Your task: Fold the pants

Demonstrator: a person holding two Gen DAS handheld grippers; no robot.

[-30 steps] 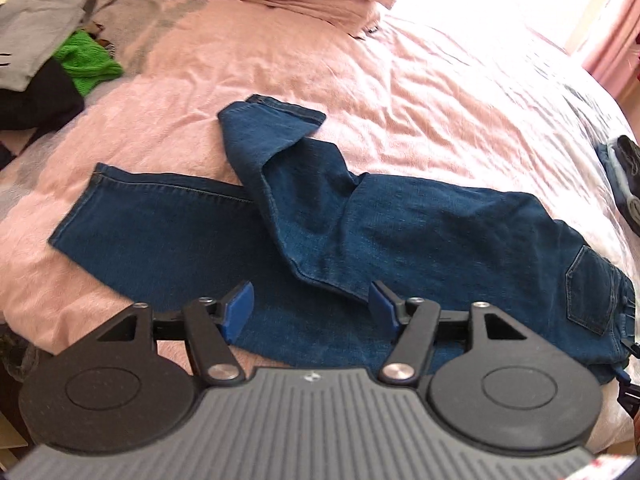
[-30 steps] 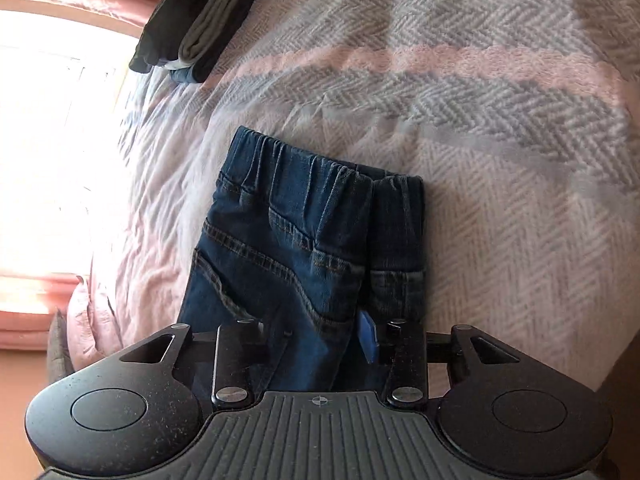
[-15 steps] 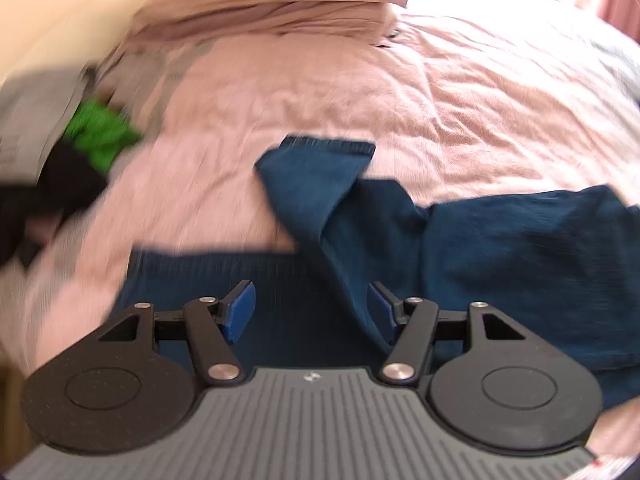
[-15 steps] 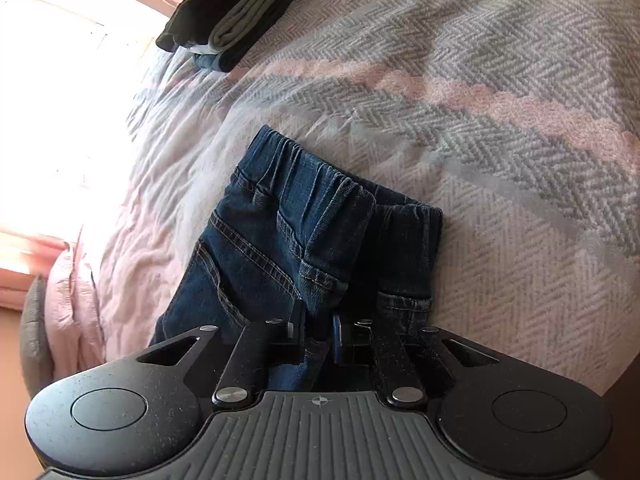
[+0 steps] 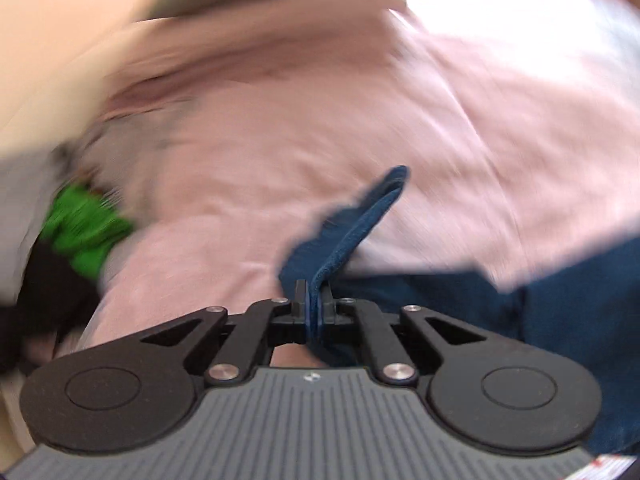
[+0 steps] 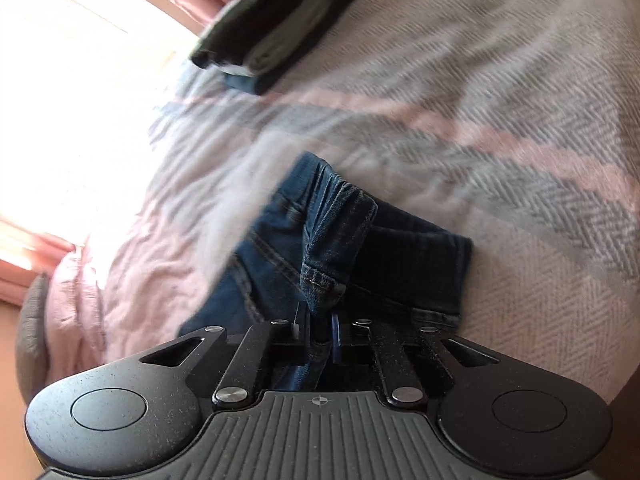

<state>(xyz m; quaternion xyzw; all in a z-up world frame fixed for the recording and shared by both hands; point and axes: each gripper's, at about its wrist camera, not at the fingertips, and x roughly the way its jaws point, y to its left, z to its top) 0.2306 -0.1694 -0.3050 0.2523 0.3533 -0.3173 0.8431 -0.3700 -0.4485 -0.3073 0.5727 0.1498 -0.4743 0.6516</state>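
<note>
A bed (image 5: 460,128) with a pink and grey cover fills both views; a bright window is at 10 o'clock in the right view. Folded dark clothes (image 6: 280,24) lie at 12 o'clock, a green garment (image 5: 86,230) at 9 o'clock. The left gripper (image 5: 314,306), open before, is now clamped on the jeans (image 5: 560,300) leg; the right gripper (image 6: 320,330) pinches the waistband.

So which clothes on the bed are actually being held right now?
The blue jeans: both the left hand-held gripper and right hand-held gripper are shut on them. The dark folded stack and the green garment lie untouched.
</note>
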